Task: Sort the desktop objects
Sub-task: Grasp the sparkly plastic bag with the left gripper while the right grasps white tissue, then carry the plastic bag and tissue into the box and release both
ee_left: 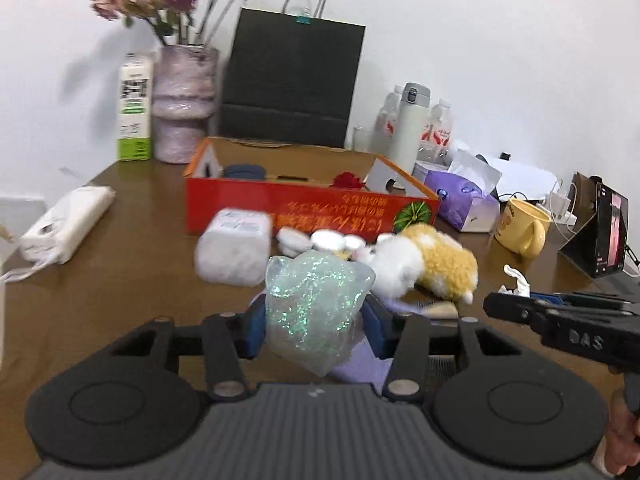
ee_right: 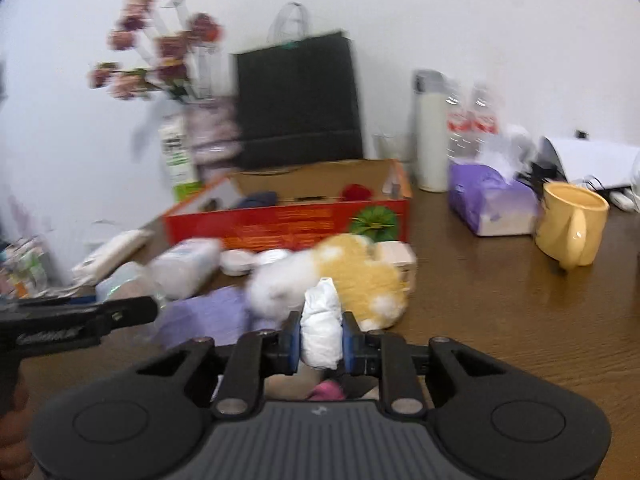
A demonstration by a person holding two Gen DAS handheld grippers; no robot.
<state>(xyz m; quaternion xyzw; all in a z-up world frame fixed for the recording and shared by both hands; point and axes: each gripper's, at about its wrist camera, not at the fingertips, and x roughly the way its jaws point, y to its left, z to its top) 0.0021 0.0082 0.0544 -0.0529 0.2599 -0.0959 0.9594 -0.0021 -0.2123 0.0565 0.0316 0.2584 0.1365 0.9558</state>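
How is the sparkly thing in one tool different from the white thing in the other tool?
The glittery bag in the left tool is see-through and sparkles green; the white bundle in the right tool is plain, solid white. The glittery bag is wide and bulges past the blue pads; the white bundle is narrow and stands upright between them. Both look soft and are squeezed between blue pads, above the brown table.
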